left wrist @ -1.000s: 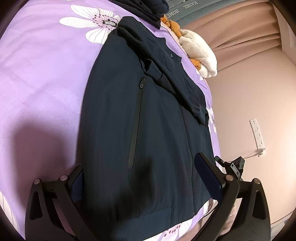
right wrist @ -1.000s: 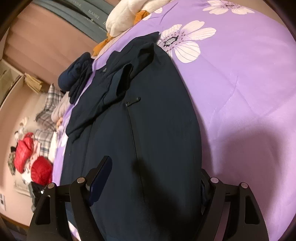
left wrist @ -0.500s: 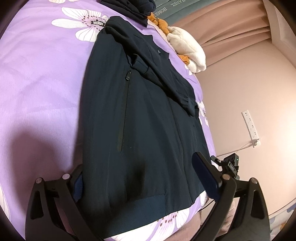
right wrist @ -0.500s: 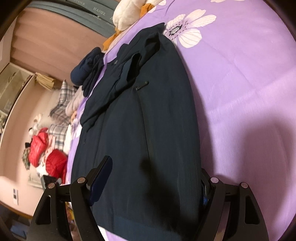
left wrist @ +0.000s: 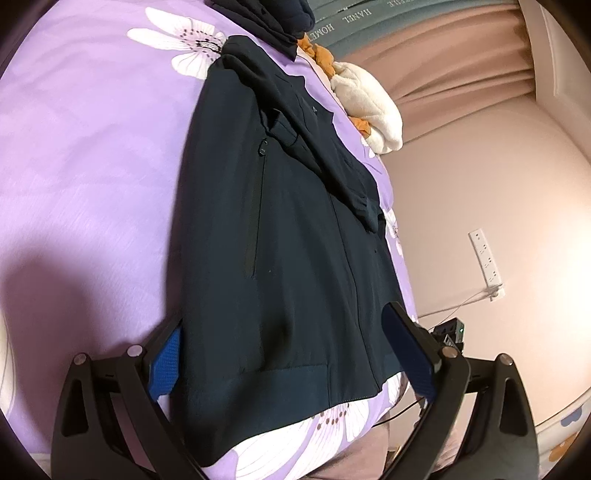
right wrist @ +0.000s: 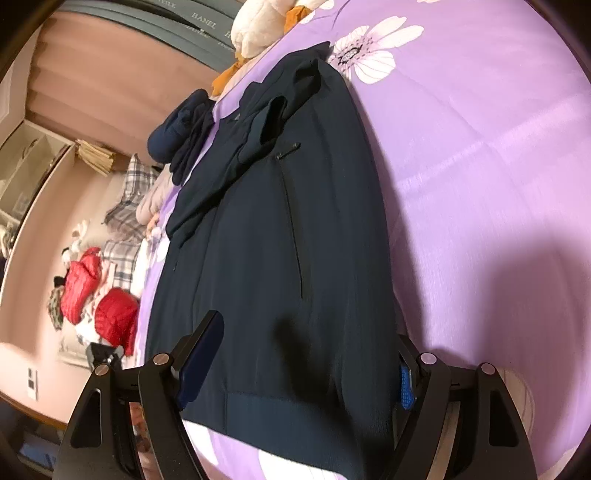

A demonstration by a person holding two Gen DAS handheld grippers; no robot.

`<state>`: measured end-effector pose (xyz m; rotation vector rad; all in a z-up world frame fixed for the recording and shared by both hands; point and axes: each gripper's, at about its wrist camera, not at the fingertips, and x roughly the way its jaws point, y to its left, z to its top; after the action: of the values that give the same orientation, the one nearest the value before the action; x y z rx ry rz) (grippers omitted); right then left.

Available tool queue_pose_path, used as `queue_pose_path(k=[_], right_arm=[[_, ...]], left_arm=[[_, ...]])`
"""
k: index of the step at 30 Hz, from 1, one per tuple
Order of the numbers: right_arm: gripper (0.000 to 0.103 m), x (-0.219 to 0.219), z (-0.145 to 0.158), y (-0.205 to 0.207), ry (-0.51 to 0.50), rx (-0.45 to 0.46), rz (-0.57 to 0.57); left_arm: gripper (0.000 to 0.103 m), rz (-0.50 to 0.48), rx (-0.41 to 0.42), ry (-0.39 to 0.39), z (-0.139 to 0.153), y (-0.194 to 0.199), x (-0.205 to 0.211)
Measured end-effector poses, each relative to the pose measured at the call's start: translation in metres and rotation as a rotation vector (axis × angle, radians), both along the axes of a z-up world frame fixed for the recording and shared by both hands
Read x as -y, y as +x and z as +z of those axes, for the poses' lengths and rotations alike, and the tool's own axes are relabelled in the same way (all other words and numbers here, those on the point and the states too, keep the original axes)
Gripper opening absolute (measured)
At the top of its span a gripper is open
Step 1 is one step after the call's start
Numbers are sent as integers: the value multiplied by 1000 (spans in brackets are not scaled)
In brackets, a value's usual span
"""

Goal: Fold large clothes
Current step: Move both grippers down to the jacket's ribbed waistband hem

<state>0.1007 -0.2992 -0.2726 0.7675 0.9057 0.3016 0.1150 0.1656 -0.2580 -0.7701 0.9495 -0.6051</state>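
A dark navy zip jacket (left wrist: 280,240) lies flat, front up, on the purple flowered bedsheet (left wrist: 92,166), with a sleeve folded across its chest. Its ribbed hem (left wrist: 295,384) is nearest me, by the bed's edge. My left gripper (left wrist: 282,325) hovers over the hem end, open wide, with its blue pads either side of the fabric and not pressing on it. In the right wrist view the same jacket (right wrist: 280,258) and hem (right wrist: 280,402) fill the middle. My right gripper (right wrist: 310,332) is also open above the cloth, holding nothing.
A heap of dark clothes (left wrist: 273,18) and a white and orange fleece (left wrist: 369,107) lie past the collar. A power strip (left wrist: 487,258) and cable hang on the wall beside the bed. Red padded jackets (right wrist: 96,295) and plaid bedding (right wrist: 125,206) lie on the other side.
Both grippers have drawn back along the jacket toward its hem. The hem and the bed's edge, cut off before, now show in both views.
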Motion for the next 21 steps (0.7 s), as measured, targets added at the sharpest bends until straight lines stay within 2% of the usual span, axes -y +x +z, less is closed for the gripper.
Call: queue_pose_path(k=[5,9,21], right_arm=[[80,-2,-2,-5,5,2,10],[80,-5,-2,-7,5,2,18],[80,-9,-5,-22,51,4,55]], left_arm=[[96,-41,-3,-29,-1,-8,2],[96,-81,9,7,2,-21,12],[96,-98,3,11,0,-29,19]])
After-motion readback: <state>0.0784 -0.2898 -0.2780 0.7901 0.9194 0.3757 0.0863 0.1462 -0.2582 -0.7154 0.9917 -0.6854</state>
